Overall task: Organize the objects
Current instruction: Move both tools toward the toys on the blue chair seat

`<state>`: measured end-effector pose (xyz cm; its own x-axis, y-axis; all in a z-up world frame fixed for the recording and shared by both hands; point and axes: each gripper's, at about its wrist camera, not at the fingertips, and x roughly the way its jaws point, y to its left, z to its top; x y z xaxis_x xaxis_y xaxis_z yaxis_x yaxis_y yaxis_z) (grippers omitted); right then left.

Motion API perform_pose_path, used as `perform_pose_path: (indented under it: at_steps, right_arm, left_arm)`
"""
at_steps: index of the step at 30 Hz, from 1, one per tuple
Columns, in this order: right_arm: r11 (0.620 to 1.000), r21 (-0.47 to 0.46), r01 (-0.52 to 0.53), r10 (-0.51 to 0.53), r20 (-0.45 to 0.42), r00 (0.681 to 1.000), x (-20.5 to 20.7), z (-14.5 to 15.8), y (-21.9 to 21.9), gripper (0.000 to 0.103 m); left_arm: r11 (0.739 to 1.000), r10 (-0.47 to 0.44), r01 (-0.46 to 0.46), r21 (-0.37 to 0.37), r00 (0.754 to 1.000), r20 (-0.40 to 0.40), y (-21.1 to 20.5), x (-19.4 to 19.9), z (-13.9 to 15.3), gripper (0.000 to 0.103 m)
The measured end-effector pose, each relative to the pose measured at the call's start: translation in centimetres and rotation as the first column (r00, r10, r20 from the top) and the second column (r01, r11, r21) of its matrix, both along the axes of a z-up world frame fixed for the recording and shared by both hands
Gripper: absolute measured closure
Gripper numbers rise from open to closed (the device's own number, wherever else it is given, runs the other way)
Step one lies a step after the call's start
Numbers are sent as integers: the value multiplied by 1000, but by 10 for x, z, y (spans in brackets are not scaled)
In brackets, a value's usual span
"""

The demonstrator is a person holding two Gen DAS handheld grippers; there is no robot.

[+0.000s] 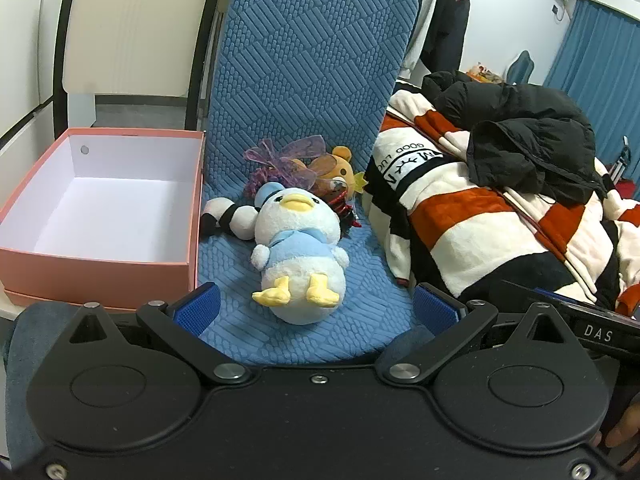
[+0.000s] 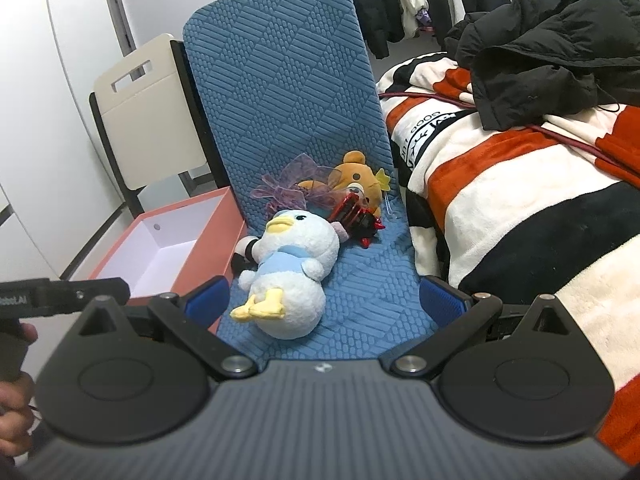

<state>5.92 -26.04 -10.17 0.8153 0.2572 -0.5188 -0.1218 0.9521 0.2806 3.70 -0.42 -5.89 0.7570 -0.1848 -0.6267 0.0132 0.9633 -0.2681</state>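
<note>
Blue quilted chair (image 1: 312, 92) holding duck plush (image 1: 298, 248); pink box (image 1: 100, 208) sitting at nine o'clock, striped blanket (image 1: 480, 224) reading "GOOD LUCK" at three. Left gripper (image 1: 316, 308), right gripper (image 2: 326, 300) both gaping, grasping nothing.

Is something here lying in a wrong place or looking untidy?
Yes. Soft toys lie heaped on the blue chair seat: a duck plush on its back, a bear plush behind it. The pink box beside them is empty.

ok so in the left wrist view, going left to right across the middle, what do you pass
pink box → panda plush → duck plush → striped blanket → black jacket
</note>
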Motion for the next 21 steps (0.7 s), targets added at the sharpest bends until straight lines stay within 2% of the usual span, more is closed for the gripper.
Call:
perform_pose_path:
  at_steps: [12, 21]
  right_arm:
    - [1000, 19, -7, 7, 6, 1000, 5, -2, 3, 0]
    - [1000, -19, -14, 14, 25, 1000, 15, -27, 3, 0]
  left_arm:
    - [1000, 2, -1, 25, 1000, -11, 3, 2, 0, 1]
    - [1000, 5, -5, 20, 1000, -12, 1, 14, -12, 1]
